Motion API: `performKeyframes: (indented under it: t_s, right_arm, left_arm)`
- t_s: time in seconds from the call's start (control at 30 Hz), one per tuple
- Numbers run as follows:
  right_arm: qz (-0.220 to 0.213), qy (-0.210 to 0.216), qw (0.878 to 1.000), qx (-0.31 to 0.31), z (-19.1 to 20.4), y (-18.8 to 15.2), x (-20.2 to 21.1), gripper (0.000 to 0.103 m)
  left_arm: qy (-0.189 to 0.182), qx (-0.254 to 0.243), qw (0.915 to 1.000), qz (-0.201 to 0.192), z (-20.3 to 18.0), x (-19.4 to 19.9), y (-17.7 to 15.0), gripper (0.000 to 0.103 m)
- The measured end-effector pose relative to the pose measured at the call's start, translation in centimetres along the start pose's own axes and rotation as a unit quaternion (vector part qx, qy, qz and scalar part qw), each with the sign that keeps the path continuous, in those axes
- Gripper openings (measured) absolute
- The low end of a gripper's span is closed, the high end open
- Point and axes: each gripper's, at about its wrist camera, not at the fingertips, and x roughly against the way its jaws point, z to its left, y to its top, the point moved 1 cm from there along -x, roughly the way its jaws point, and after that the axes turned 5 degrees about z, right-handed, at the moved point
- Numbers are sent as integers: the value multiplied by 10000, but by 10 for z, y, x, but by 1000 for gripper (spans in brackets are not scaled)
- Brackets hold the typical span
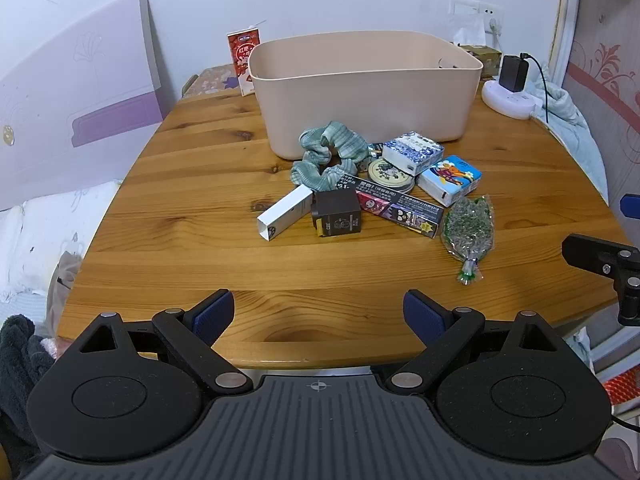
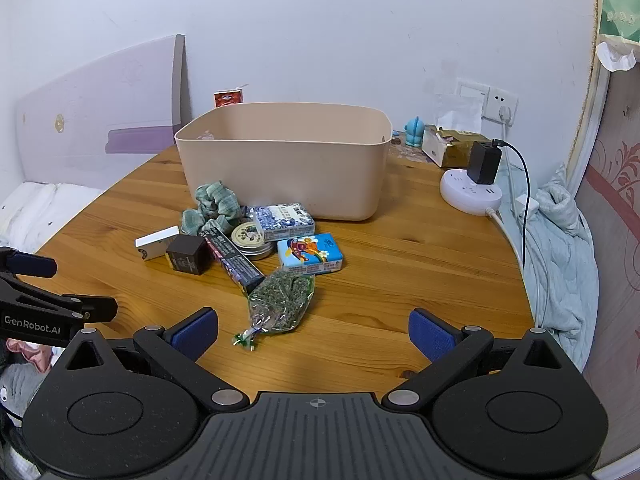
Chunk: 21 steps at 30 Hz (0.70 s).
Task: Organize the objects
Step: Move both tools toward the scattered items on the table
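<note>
A beige plastic bin [image 1: 360, 92] [image 2: 280, 160] stands at the back of the round wooden table [image 1: 180, 216] [image 2: 400, 264]. In front of it lies a pile: a green scrunchie [image 1: 328, 156] [image 2: 212, 208], a white box [image 1: 285, 214] [image 2: 157, 243], a dark cube box [image 1: 336, 214] [image 2: 187, 259], a long dark box [image 1: 396, 206] [image 2: 232, 260], a round tin [image 1: 390, 174] [image 2: 252, 240], two tissue packs [image 1: 412, 152] [image 2: 310, 254] and a bag of dried herbs [image 1: 468, 228] [image 2: 280, 300]. My left gripper [image 1: 318, 316] and right gripper [image 2: 314, 334] are open and empty over the near table edge.
A red milk carton [image 1: 243, 60] stands behind the bin. A white power hub with a black charger [image 2: 478, 184] [image 1: 512, 88], a gold box [image 2: 452, 146] and a blue figurine [image 2: 414, 132] sit at the back right. A bed lies left, cloth hangs right.
</note>
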Motion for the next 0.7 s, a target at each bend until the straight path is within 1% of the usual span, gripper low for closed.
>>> performKeyframes:
  t_s: [0.7]
  right_arm:
    - [5,15,10000,-39,-2,0,-2,103]
  left_arm:
    - [22,-23,10000,45,4,-9,1,93]
